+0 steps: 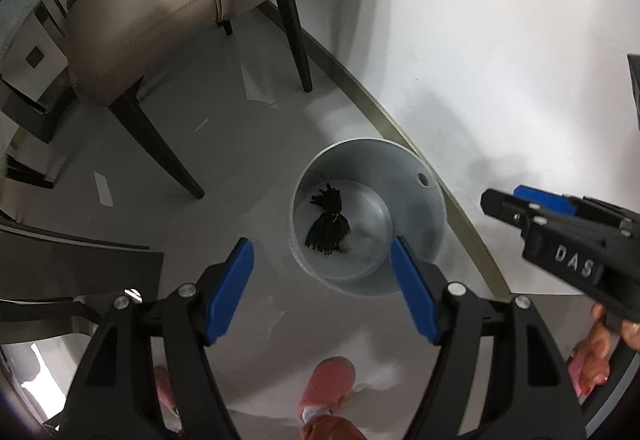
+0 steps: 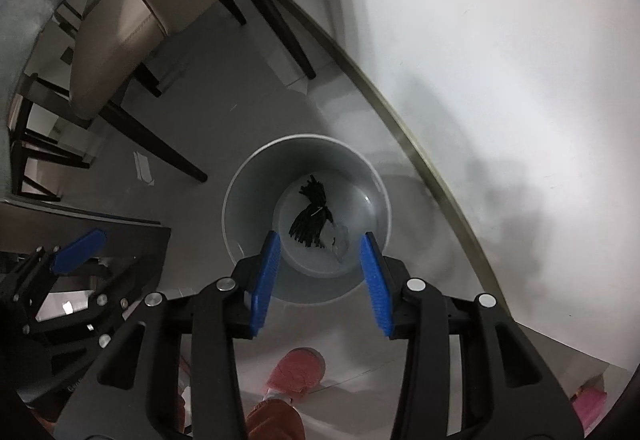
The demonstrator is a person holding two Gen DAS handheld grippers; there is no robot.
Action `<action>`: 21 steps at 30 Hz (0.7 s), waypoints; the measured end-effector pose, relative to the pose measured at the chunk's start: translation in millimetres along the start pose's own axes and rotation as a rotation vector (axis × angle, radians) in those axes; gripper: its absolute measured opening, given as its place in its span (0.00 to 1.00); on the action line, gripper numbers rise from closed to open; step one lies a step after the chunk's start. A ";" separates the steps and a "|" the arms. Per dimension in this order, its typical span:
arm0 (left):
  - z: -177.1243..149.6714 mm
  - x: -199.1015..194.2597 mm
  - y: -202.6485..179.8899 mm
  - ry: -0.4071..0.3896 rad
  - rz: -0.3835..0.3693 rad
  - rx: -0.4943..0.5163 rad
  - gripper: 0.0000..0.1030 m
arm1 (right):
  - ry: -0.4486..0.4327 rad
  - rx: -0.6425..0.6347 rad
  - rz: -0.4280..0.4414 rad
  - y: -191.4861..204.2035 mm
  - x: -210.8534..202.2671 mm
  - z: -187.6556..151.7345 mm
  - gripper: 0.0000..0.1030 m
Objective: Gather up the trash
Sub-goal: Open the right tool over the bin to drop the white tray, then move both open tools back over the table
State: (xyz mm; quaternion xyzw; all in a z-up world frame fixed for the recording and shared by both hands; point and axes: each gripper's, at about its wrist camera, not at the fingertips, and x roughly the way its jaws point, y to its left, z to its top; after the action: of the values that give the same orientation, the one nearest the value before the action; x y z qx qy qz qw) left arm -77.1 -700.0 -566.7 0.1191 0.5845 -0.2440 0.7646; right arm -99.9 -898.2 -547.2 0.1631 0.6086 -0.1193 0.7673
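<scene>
Standing at far left on the grey floor, a beige chair (image 2: 120, 39) with dark legs. Hovering at near left, left gripper (image 1: 322, 292), released, blue pads spread wide and gripping nothing. Sitting at centre against the white wall (image 2: 480, 39), a grey trash bin (image 2: 248, 175), holding a black tied bundle (image 2: 310, 217) and a clear crumpled scrap (image 2: 338, 238) at its bottom. Pointing down over the bin, right gripper (image 2: 318, 282), released, carrying nothing. Showing near, a pink shoe (image 2: 298, 368).

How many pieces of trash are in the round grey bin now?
2: a black bundle of strands on the round grey bin's floor, and a crumpled clear wrapper touching it. More may hide beneath.
</scene>
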 end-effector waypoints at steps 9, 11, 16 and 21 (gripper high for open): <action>9.6 -110.1 -26.7 -0.056 -0.062 -0.024 0.69 | -0.066 -0.031 -0.072 -1.9 -119.9 7.2 0.39; 15.6 -139.5 -28.0 -0.073 -0.082 -0.032 0.69 | -0.085 -0.049 -0.081 3.5 -148.2 8.6 0.39; 33.8 -221.0 -17.4 -0.145 -0.108 -0.034 0.69 | -0.135 -0.088 -0.092 33.5 -228.9 11.5 0.39; 46.4 -304.0 27.3 -0.212 -0.118 -0.047 0.69 | -0.195 -0.116 -0.089 82.7 -295.2 14.2 0.39</action>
State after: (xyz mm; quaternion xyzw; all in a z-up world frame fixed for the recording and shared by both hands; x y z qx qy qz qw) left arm -84.4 -627.3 -266.8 0.0401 0.5119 -0.2859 0.8091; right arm -123.8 -832.5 -248.4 0.0789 0.5436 -0.1329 0.8250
